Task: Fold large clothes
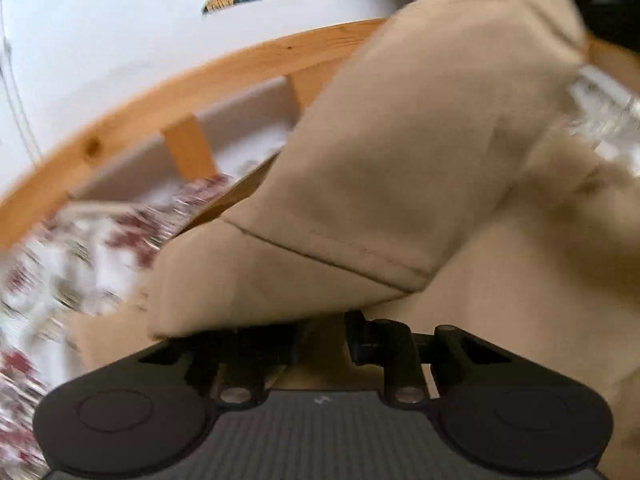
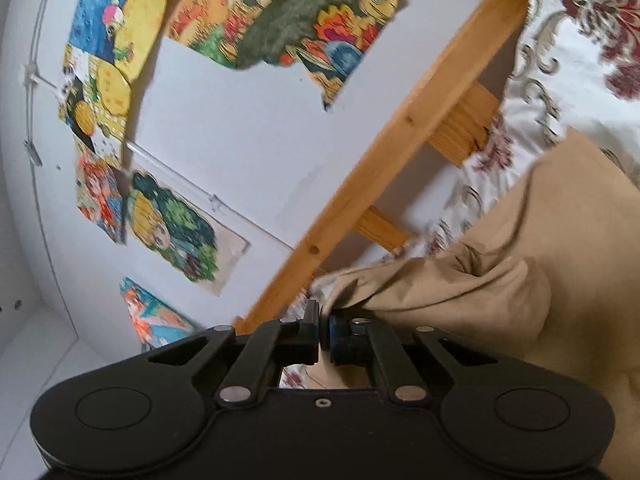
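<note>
One beige garment, lying on the floral-covered bed, rises from both grippers toward the wooden headboard. The right gripper has its jaws closed on a bunched edge of cloth, nearest the headboard. The left gripper sits under a hemmed fold; whether its jaws pinch it cannot be told. Count: one garment, two grippers.

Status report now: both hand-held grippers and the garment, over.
Right hand-held gripper shut on beige garment. Left hand-held gripper under the cloth, state unclear. Garment lifted over floral bedspread. Nothing in the way.
</note>
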